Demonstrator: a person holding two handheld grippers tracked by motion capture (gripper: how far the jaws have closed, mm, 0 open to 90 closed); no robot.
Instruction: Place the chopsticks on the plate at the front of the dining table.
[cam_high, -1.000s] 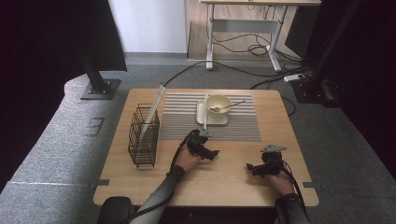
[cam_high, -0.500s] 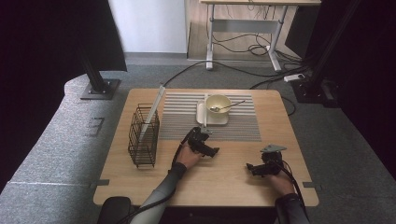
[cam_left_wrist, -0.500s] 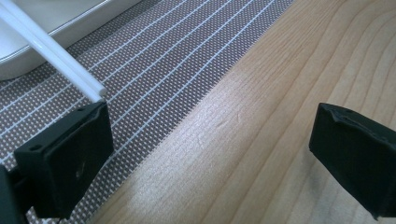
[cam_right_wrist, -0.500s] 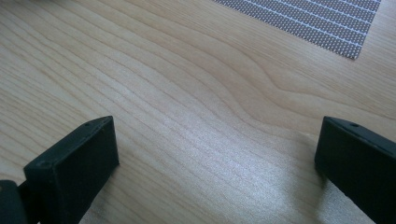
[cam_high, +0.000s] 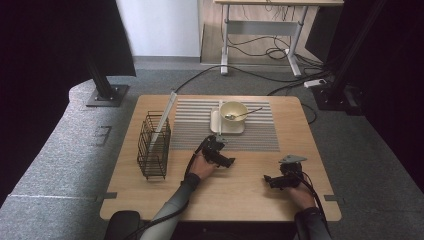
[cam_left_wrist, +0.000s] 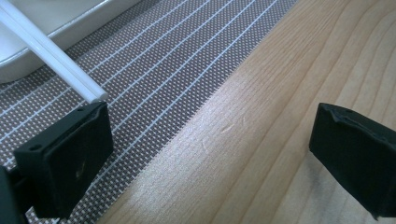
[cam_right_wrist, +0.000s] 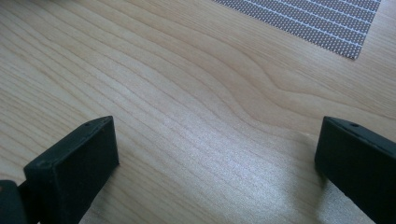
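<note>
Table edge: the wooden table (cam_high: 150, 195) has bare wood along its near side, from below the wire basket across to the right corner.
Mat edge: the striped mat (cam_high: 260, 137) ends just in front of the left gripper; in the left gripper view its border (cam_left_wrist: 154, 116) runs diagonally between the jaws.
Open room: bare wood lies between the two grippers and around the right one; the right gripper view has the mat's corner (cam_right_wrist: 327, 23) well ahead.
Chopsticks: white chopsticks (cam_high: 219, 120) lie along the left edge of the white plate (cam_high: 227, 128), their near tips (cam_left_wrist: 95, 95) on the mat just beside the left jaw, not touching it.
Bowl: a yellow bowl (cam_high: 234, 111) with a spoon (cam_high: 245, 114) stands on the plate.
Basket: a wire basket (cam_high: 153, 147) stands at the left, well apart from both hands.
Left gripper (cam_high: 218, 152): jaws wide apart, holding nothing, low at the mat's near border, forearm angled in from bottom centre.
Right gripper (cam_high: 282, 180): jaws wide apart, holding nothing, low over bare wood near the right front, pointing left.
</note>
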